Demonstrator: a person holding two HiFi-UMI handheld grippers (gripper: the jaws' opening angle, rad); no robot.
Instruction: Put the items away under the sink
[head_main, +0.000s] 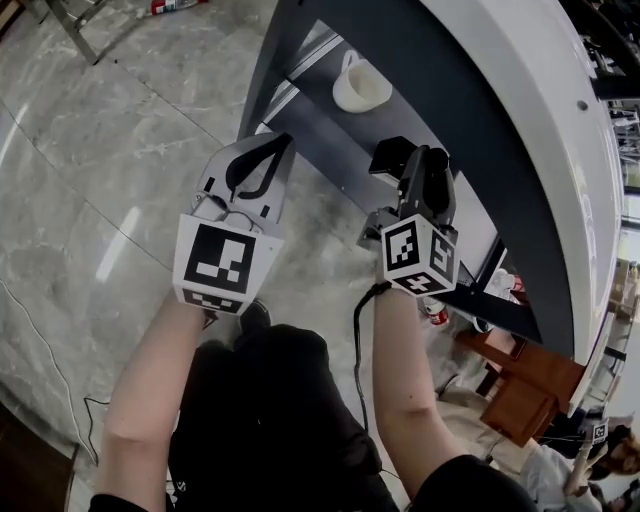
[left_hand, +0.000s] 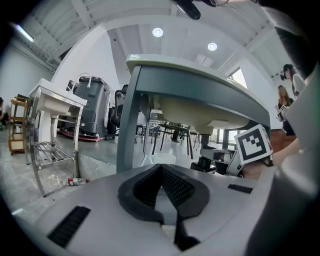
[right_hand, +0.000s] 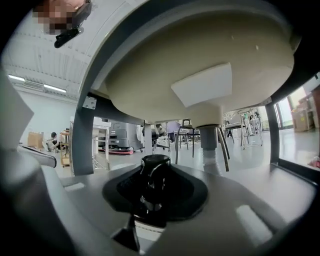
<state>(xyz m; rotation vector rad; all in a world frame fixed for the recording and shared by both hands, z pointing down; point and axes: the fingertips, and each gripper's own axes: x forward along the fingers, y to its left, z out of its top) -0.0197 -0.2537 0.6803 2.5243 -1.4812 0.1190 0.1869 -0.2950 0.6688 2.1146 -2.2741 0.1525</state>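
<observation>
In the head view my right gripper (head_main: 415, 165) is shut on a small black item (head_main: 390, 155) with a round glossy cap (right_hand: 154, 165). It holds the item level in front of the sink stand's dark frame (head_main: 300, 40). The cream sink bowl (right_hand: 200, 65) and its drain pipe (right_hand: 210, 137) hang just ahead of it and above. My left gripper (head_main: 266, 147) is beside it on the left, shut, with nothing between its pads (left_hand: 172, 187). A white mug (head_main: 360, 85) stands on the low shelf (head_main: 320, 130) under the sink.
A bottle (left_hand: 77, 181) lies on the marble floor beyond a metal rack (left_hand: 50, 150). Several small items (head_main: 435, 312) and a brown wooden piece (head_main: 520, 390) are on the floor to the right. The white countertop (head_main: 540, 120) overhangs the shelf.
</observation>
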